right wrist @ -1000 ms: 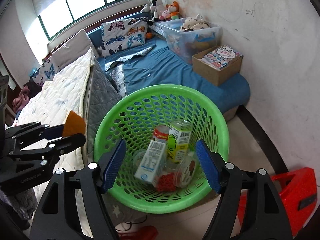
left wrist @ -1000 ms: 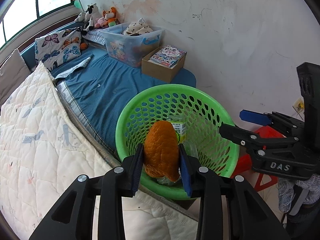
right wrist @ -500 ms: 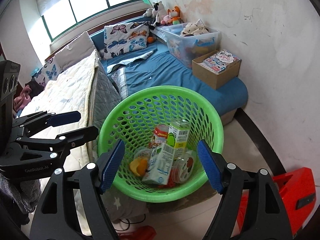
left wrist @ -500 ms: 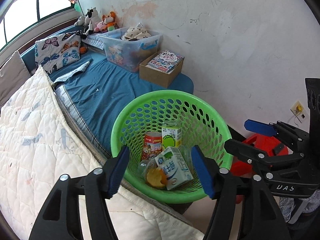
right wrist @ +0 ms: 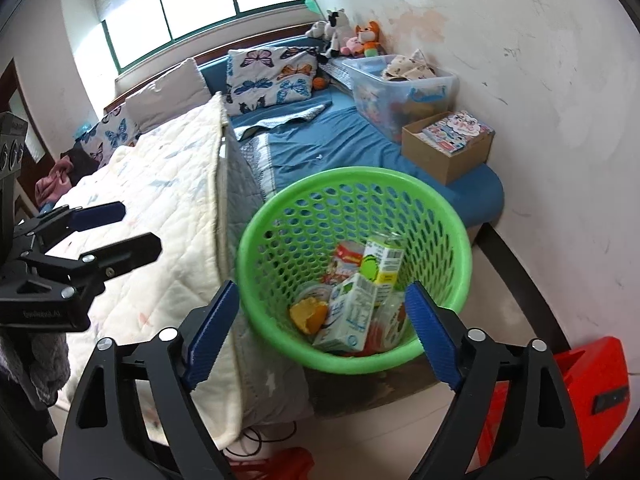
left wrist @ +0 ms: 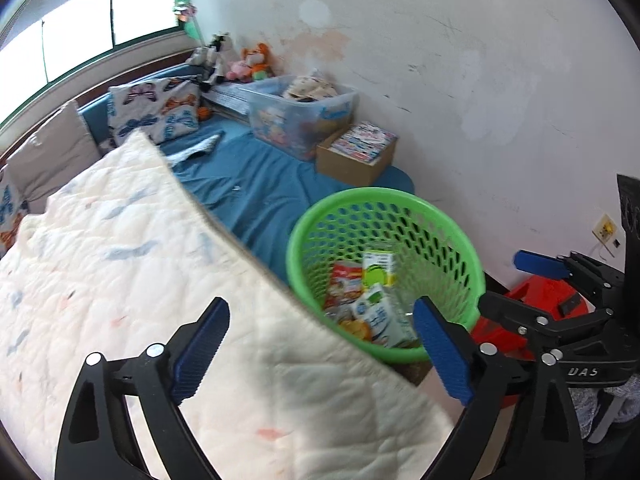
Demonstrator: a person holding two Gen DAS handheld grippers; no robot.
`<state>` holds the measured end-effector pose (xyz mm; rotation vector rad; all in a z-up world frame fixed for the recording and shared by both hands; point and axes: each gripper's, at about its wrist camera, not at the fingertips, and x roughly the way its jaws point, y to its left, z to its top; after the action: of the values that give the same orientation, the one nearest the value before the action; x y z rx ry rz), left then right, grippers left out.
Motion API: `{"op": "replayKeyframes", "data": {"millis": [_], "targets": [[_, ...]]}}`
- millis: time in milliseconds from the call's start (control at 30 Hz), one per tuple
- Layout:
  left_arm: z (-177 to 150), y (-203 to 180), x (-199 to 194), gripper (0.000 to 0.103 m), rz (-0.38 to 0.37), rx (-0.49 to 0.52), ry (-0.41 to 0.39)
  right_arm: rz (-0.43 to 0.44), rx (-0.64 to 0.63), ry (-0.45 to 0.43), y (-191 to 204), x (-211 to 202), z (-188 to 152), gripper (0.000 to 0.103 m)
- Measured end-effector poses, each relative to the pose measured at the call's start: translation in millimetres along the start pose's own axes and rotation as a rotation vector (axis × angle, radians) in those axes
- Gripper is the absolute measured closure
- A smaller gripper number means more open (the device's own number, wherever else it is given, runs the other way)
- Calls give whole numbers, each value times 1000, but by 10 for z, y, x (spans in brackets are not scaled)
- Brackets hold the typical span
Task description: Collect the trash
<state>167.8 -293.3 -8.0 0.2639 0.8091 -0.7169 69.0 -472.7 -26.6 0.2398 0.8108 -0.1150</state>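
Both grippers, left (left wrist: 320, 350) and right (right wrist: 322, 334), tilted downward, jaws just opened, empty.

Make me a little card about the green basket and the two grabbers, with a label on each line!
Basket: green basket on the floor beside the bed
Inside: orange peel, milk carton, juice box
Left gripper: jaws just opened wide, nothing between them, over the quilt
Right gripper: jaws just opened wider, empty, above the basket
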Motion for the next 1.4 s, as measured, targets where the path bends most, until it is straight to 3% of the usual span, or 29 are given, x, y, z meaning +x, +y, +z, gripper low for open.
{"op": "replayKeyframes", "data": {"millis": [667,933,1167,1400], "targets": [[-795,760,-950,7,229,-136,-76,43,-46,-39,807,-230,-324,5],[-1036,933,-1221,7,266,-199,-113,-1,-83,-66,994,-301,-415,5],[-1181,950,-1369,7,324,-217,-135,26,-73,-77,1073,-346,-474,5],[-1288,1004,-1498,7,332,-264,-145,51,-95,-103,1222,-413,-459,5]]}}
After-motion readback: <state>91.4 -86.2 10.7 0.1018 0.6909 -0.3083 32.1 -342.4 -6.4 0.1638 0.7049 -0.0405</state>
